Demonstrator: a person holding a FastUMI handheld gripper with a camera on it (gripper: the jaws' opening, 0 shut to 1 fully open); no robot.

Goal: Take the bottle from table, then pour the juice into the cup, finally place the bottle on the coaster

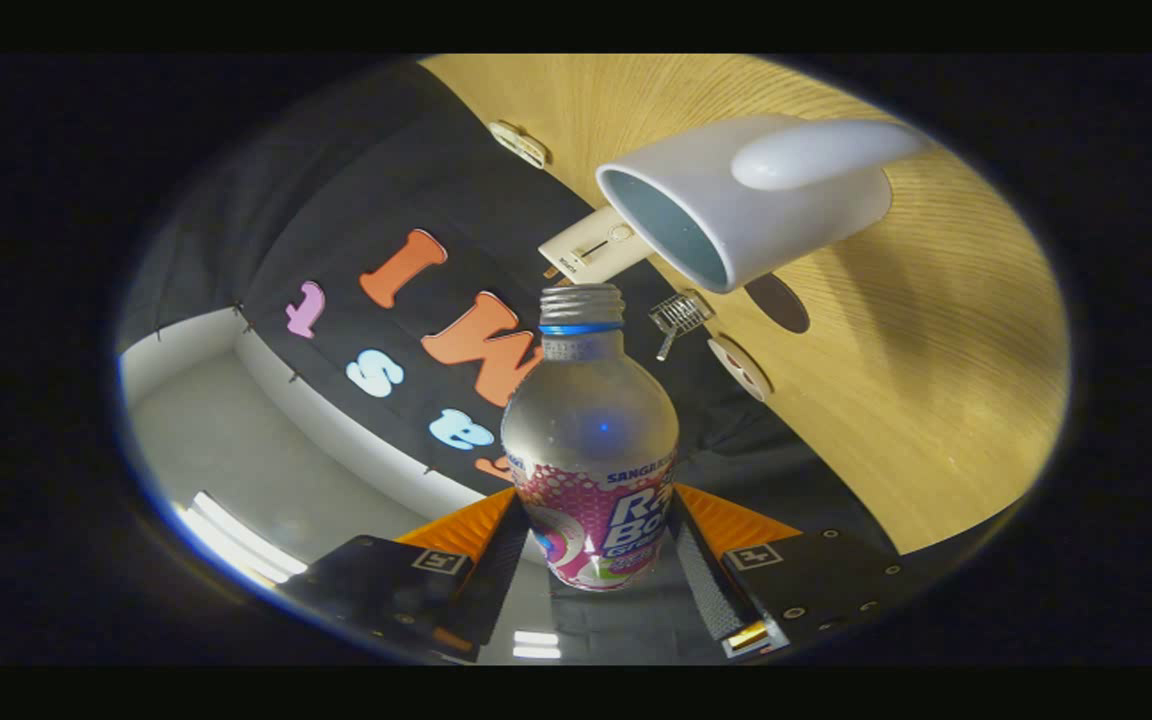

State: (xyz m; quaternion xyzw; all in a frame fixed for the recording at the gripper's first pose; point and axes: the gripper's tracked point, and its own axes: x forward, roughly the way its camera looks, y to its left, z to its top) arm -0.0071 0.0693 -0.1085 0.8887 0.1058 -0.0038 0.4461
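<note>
Gripper (591,545) pinching uncapped bottle (591,450) between both fingers, tipped toward white cup (746,195) on wooden table (936,380), dark coaster (777,303) near cup.

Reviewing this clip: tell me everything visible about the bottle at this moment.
The bottle is clear plastic with a rounded body, a pink patterned label around its lower part, a blue ring under a threaded, uncapped neck. It looks empty or nearly so. The gripper holds it by the labelled section, a finger pressing each side. The view is tilted, with the bottle's mouth pointing towards the open white cup on the wooden table, just short of its rim, not touching.
</note>
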